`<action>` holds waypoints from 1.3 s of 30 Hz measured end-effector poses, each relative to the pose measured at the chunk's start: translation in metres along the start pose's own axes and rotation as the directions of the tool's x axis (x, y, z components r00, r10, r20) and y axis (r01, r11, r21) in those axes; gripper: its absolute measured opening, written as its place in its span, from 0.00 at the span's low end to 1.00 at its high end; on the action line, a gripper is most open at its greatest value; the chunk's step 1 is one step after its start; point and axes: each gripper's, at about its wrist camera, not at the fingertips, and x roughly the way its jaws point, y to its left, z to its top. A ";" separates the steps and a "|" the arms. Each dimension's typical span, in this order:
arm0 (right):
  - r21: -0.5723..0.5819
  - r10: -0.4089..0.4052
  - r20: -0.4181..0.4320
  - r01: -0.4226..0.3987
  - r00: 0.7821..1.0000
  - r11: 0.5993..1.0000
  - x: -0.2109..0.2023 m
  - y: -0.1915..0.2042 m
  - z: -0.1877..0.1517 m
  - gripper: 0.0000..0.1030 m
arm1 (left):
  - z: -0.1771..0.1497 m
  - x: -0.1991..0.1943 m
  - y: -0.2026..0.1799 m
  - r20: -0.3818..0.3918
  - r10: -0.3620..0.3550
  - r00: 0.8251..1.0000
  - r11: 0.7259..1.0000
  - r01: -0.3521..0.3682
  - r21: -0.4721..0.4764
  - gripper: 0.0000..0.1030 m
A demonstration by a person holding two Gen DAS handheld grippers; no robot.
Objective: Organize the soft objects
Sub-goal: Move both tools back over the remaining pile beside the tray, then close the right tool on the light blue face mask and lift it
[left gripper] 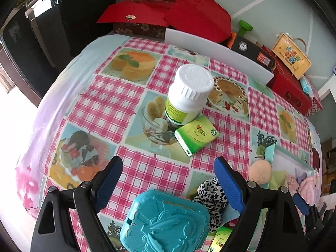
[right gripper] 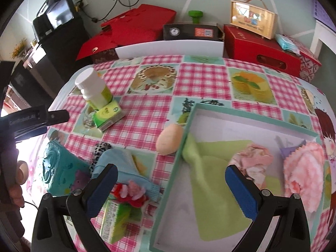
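A shallow teal-rimmed tray (right gripper: 190, 124) lies on the checked tablecloth, holding a lime cloth (right gripper: 216, 180), a pink patterned cloth (right gripper: 252, 159) and a fluffy pink item (right gripper: 304, 168). A peach soft egg shape (right gripper: 169, 139) rests against the tray's left wall; it also shows in the left wrist view (left gripper: 259, 172). A leopard-print scrunchie (left gripper: 212, 199), a light blue sock (right gripper: 124, 163) and a red-pink plush flower (right gripper: 131, 193) lie left of the tray. My right gripper (right gripper: 170, 191) is open and empty over the tray's left edge. My left gripper (left gripper: 168, 187) is open and empty above a teal case (left gripper: 166, 220).
A white pill bottle (left gripper: 189, 92) stands mid-table beside a green box (left gripper: 196, 135). Another green box (right gripper: 115, 218) lies near the front edge. Red boxes (right gripper: 260, 48), a black box (right gripper: 191, 31) and a white board (right gripper: 168, 47) line the far side.
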 end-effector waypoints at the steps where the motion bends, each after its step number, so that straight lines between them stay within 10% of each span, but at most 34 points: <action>1: -0.006 0.012 -0.005 -0.012 1.000 1.000 0.002 0.003 0.000 1.00 | 0.000 0.002 -0.001 -0.008 -0.002 1.000 1.000 0.003 0.003 0.86; 39: -0.220 0.110 -0.126 -0.136 0.986 0.966 0.056 0.063 -0.003 0.89 | 0.000 0.032 -0.013 -0.106 -0.040 0.994 0.999 0.043 0.027 0.86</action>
